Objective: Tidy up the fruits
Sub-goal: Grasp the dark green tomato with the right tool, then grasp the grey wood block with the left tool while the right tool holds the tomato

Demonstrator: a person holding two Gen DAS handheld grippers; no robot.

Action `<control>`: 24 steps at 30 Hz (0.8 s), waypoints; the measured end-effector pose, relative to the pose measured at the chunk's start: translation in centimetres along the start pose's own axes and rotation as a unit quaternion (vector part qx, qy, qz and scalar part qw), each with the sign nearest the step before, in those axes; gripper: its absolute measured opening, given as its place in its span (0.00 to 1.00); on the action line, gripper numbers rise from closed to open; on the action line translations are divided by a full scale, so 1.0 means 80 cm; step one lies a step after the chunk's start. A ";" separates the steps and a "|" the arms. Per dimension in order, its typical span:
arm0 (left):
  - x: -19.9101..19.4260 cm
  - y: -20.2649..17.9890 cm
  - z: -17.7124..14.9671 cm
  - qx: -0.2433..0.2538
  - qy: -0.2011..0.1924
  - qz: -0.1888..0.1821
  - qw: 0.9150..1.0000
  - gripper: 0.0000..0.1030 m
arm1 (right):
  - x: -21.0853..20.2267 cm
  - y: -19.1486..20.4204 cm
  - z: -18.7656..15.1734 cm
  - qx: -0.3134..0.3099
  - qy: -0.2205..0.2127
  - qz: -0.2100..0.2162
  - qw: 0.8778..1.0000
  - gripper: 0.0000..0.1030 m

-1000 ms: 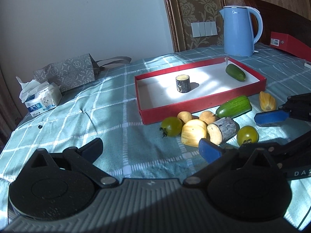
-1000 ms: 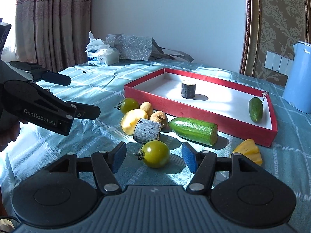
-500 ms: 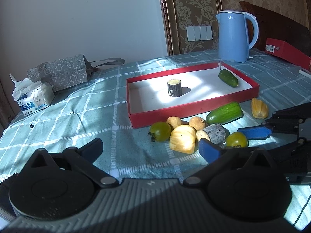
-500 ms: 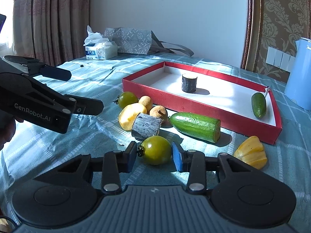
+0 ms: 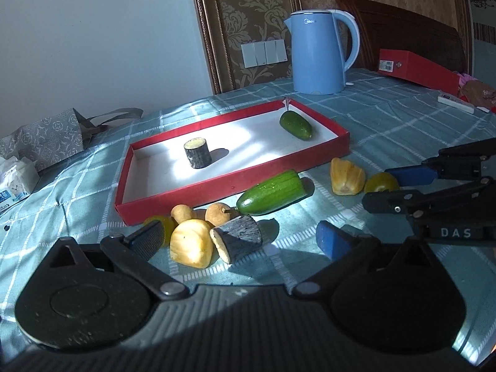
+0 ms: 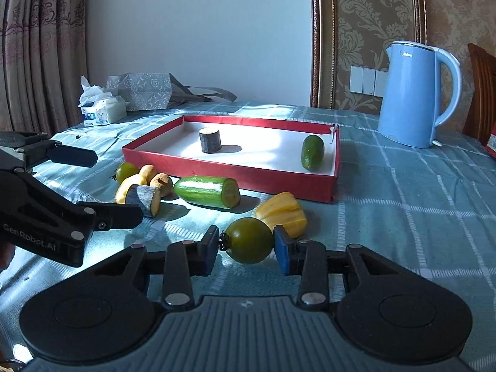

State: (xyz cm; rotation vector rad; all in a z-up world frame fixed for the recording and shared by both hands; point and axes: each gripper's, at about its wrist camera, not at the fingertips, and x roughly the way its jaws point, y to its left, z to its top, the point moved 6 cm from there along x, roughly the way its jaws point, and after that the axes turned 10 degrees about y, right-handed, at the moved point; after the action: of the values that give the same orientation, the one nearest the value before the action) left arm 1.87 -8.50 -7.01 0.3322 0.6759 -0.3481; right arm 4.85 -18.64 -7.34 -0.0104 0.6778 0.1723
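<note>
My right gripper (image 6: 245,249) pinches the green tomato (image 6: 249,240) between both pads, yellow fruit (image 6: 283,210) at its 1 o'clock.

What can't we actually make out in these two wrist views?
- Second green tomato, left wrist view: mostly hidden behind a finger of the left tongs.
- Held green tomato, same view: partly covered by the right tongs.
- Tissue pack: cut by the left edge; print unreadable.
- Red box, right wrist view: cut by the right edge.
</note>
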 end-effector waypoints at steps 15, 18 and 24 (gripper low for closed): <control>0.024 -0.014 0.008 -0.145 0.010 0.089 0.985 0.86 | -0.003 -0.023 -0.007 0.018 -0.017 0.040 0.999 0.36; 0.033 -0.020 0.008 -0.143 0.023 0.100 0.984 0.85 | -0.003 -0.029 -0.007 0.025 -0.018 0.050 0.998 0.36; 0.045 -0.024 0.007 -0.149 0.034 0.124 0.980 0.76 | 0.001 -0.040 -0.009 0.027 -0.013 0.058 0.998 0.36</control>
State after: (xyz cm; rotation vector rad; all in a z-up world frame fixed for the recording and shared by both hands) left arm 3.97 -11.19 -9.32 0.1401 0.7336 0.0038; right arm 4.96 -21.81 -8.08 0.0832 0.6567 0.2644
